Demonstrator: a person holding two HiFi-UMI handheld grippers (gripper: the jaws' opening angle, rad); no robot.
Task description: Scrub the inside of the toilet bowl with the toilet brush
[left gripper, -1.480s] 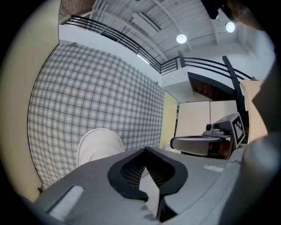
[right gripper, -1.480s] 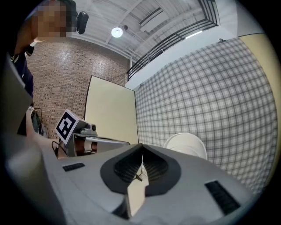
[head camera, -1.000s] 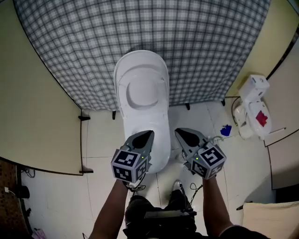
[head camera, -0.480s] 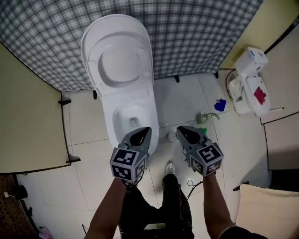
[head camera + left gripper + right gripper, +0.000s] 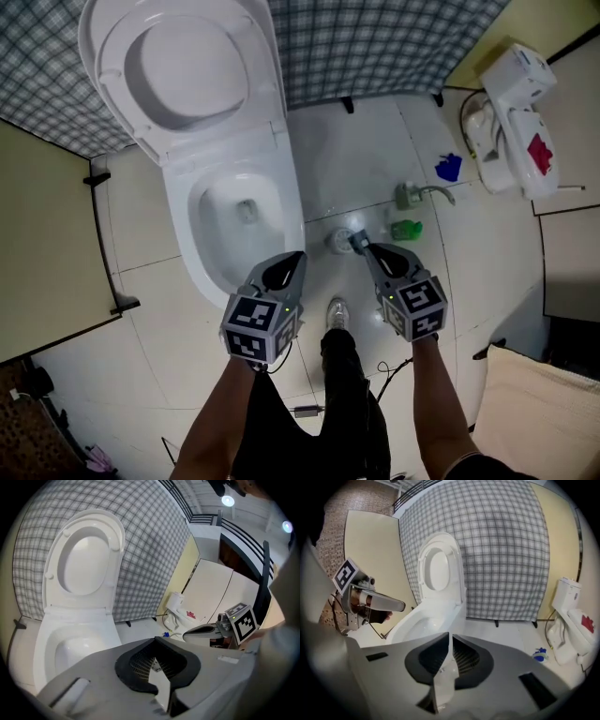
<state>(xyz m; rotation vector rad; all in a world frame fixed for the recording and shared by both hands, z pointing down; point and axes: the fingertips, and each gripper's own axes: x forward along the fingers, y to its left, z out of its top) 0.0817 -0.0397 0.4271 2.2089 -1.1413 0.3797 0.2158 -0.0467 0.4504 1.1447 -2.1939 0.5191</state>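
Reaching for the tool, the left hand-held gripper (image 5: 293,257) and right hand-held gripper (image 5: 361,246) hover pressed together, empty. What looks like the toilet brush (image 5: 339,241) stands on the floor (image 5: 347,159) beside the open toilet bowl (image 5: 180,234). The right jaws must spread first.

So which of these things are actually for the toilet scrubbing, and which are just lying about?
For the job: toilet bowl, round white holder (probably the brush's), left gripper, right gripper.
Lying about: green object, blue object, grey object, white fixture with red patch.
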